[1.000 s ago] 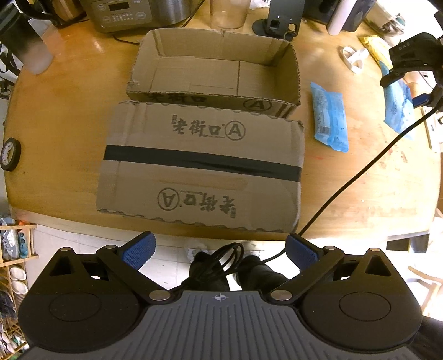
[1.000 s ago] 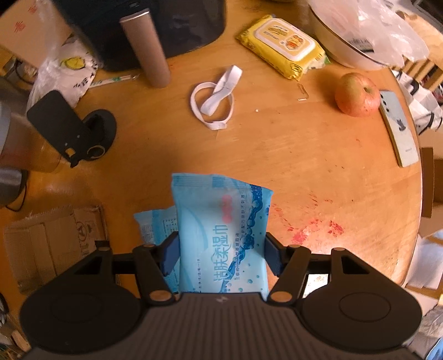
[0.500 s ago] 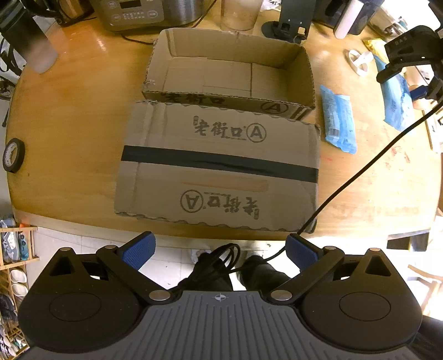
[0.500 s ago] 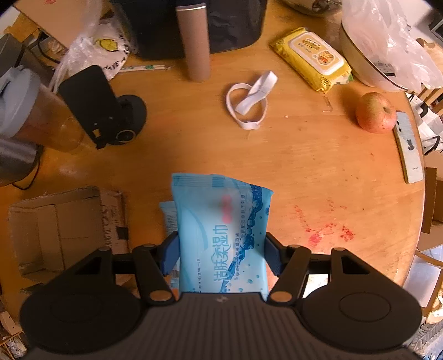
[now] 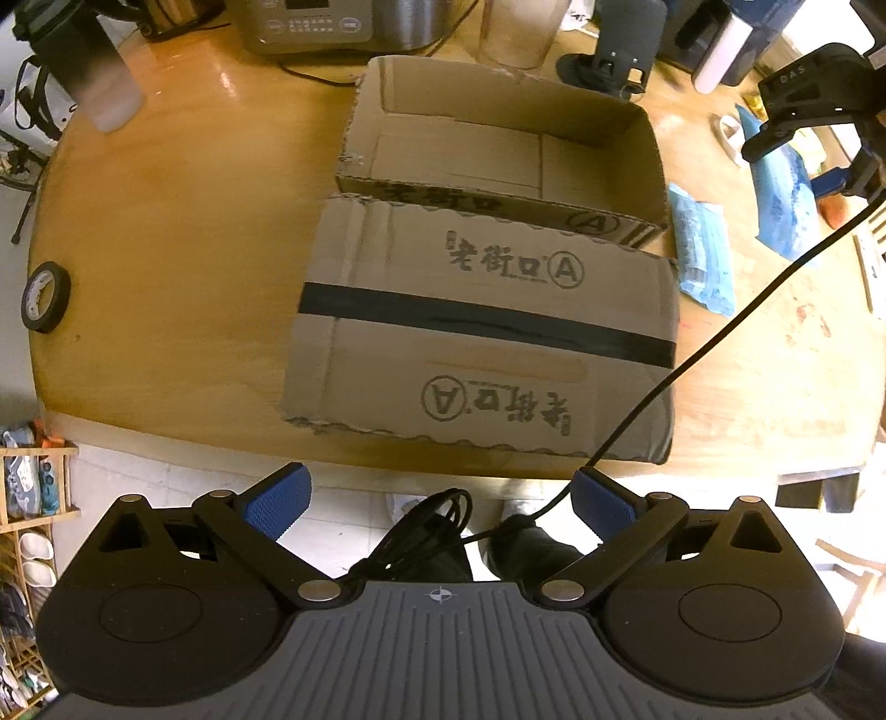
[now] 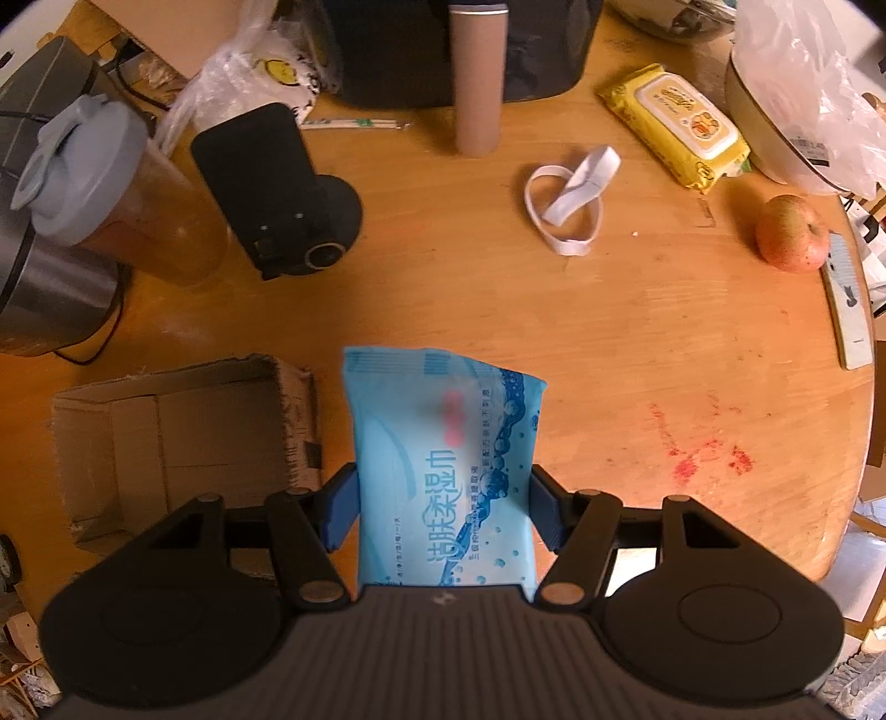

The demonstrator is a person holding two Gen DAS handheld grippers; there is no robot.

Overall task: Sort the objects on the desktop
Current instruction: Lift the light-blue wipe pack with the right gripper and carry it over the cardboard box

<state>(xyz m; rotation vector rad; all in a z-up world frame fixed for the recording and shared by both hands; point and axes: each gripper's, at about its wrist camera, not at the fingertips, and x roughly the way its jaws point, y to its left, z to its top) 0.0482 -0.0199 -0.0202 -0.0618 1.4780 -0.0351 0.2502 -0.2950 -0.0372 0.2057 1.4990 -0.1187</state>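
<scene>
You have a varnished wooden desk [image 6: 637,343], glossy where the light strikes it and stained red in one patch. The open box [image 5: 498,138] and the flattened one [image 5: 482,354] are matt, rough corrugated cardboard, the flat one crossed by shiny black tape. The blue wipes pack [image 6: 443,471] in your right tongs [image 6: 443,509] is smooth, glossy plastic film, like the yellow pack [image 6: 675,124]. The tongs look like matt black plastic with textured blue pads [image 5: 274,507]. The cooker [image 5: 343,22] is brushed metal.
</scene>
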